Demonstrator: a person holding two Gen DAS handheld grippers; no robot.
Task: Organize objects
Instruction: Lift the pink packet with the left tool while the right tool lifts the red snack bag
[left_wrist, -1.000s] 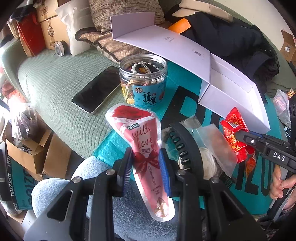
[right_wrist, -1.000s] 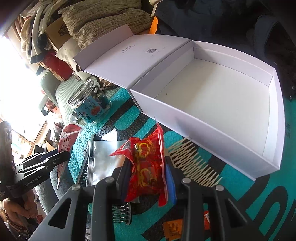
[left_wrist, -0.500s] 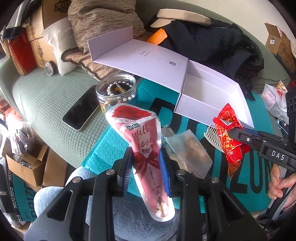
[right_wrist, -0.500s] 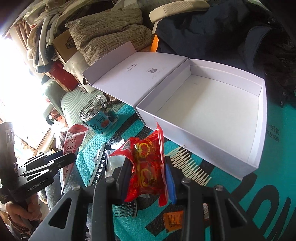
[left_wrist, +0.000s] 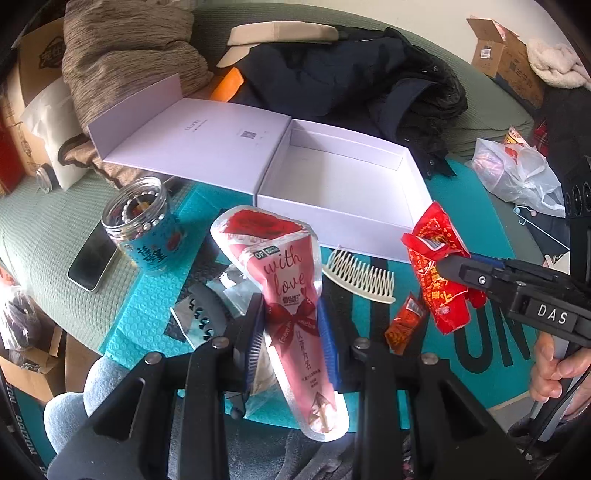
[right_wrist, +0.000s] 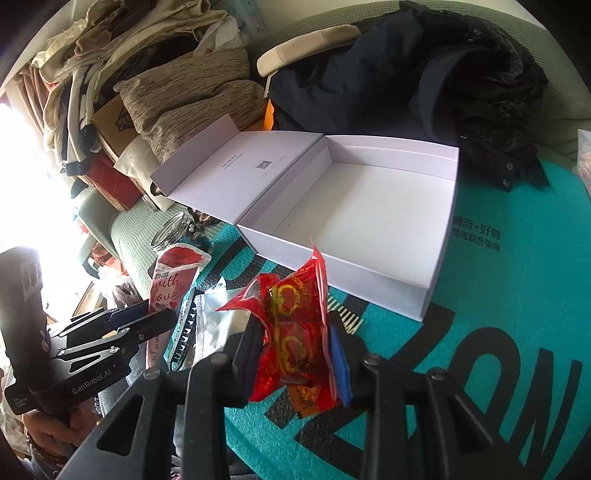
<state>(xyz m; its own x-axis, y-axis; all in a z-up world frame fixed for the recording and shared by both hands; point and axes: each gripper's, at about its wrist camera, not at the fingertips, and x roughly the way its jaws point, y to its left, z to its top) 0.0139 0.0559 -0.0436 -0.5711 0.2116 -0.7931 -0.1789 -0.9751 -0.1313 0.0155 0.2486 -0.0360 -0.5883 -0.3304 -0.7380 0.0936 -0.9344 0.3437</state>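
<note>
Pink foil, the "with love" pouch (left_wrist: 291, 295), sits pinched in the left gripper (left_wrist: 290, 325), and the red snack packet (right_wrist: 295, 332) is clamped in the right gripper (right_wrist: 297, 350); both have risen off the teal mat (right_wrist: 517, 280) since a second ago and now hang just near the empty white box (right_wrist: 369, 229), likely their destination.

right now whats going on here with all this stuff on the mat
A person holds a gripper in each hand. The left gripper is clamped on a pink "with love" pouch; the right gripper grips a red snack packet. Both hang above the teal mat, near the open, empty white box.
</note>
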